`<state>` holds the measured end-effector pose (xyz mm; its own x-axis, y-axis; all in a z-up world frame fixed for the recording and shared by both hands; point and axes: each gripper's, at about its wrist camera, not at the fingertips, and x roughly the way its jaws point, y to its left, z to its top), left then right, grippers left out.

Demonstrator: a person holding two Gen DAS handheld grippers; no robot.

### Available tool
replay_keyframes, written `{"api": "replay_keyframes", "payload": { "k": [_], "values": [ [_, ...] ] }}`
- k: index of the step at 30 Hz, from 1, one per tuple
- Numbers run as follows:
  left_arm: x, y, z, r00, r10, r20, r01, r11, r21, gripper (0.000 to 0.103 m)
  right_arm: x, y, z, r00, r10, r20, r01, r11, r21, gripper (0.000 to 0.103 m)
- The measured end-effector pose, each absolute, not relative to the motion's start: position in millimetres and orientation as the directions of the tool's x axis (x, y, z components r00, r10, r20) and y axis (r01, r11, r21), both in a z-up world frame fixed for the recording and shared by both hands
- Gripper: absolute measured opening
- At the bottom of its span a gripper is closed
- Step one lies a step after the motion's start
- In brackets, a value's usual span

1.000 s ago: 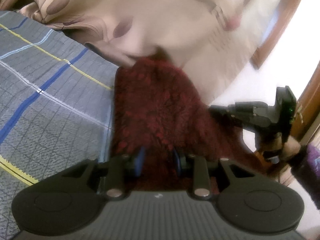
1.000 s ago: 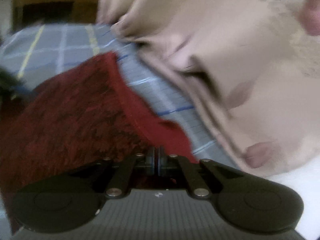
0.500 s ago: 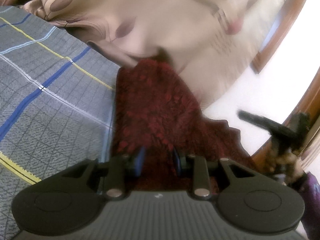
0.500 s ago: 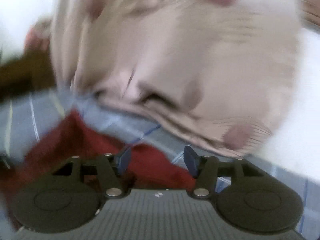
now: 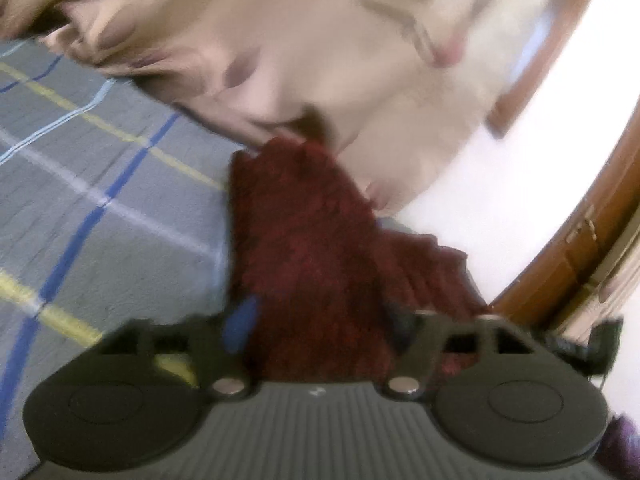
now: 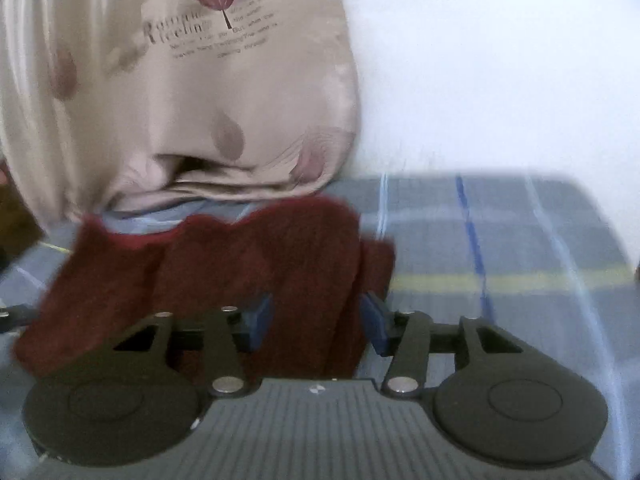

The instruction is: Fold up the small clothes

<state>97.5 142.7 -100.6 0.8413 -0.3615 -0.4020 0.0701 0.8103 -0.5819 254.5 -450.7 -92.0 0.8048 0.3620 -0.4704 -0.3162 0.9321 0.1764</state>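
A grey checked bedsheet (image 6: pixel 520 240) covers the bed, a beige leaf-print curtain (image 6: pixel 200 100) hangs at twelve o'clock beside a white wall (image 6: pixel 500 60).

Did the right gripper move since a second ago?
Yes. The right gripper swung rightward around the dark red fuzzy garment; more of the grey plaid bedsheet now shows on the right.
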Motion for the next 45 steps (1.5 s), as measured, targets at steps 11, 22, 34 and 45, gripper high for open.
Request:
{"api": "replay_keyframes", "payload": {
  "k": [11, 22, 34, 45],
  "values": [
    [95, 132, -121, 0.777, -0.405, -0.482, 0.102, 0.836, -0.539, 0.053, 175, -426, -141, 0.751, 0.409, -0.519, -0.329, 0.912, 0.243, 0.041],
    [98, 147, -104, 0.734, -0.356, -0.579, 0.127, 0.909, -0.397, 0.022, 165, -454, -106, 0.789, 0.341, -0.511, -0.288, 0.940, 0.183, 0.006],
    [77, 182, -86, 0.777, -0.416, -0.472, 0.173, 0.862, -0.476, 0.017, 156, -476, -123, 0.768, 0.426, -0.477, -0.283, 0.895, 0.345, 0.008],
    [99, 144, -111, 0.695, -0.494, -0.522, 0.290, 0.857, -0.425, 0.031, 163, -465, -128, 0.771, 0.435, -0.466, -0.316, 0.896, 0.313, 0.053]
  ]
}}
